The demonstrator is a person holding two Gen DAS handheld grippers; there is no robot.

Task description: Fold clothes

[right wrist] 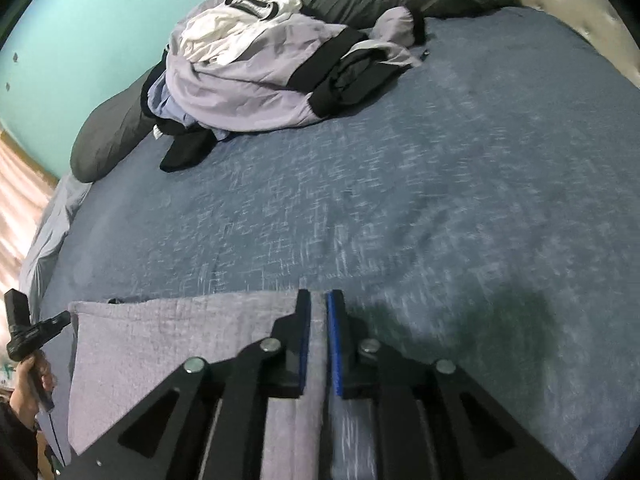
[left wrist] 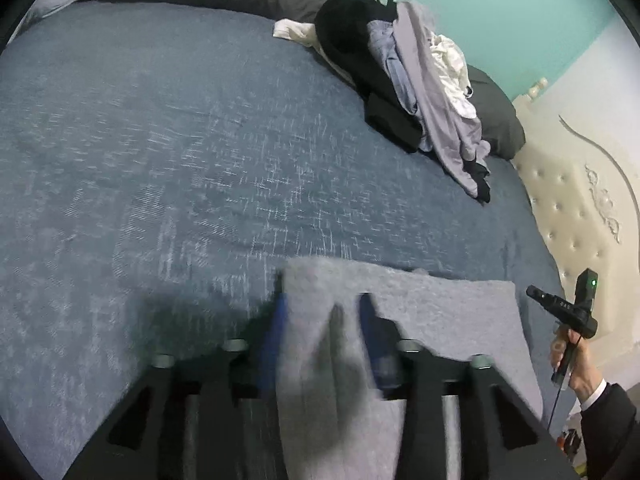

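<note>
Cloth, grey, hangs between my two grippers over the bed: left gripper and right gripper each have jaws pinched on its upper edge.

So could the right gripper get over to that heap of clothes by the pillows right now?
Probably not yet: the right gripper is shut on the grey towel's edge. The path across the blue bedspread to the clothes pile looks free.

Left tongs and right tongs low, level, blue-padded jaws each pinched on cloth.
</note>
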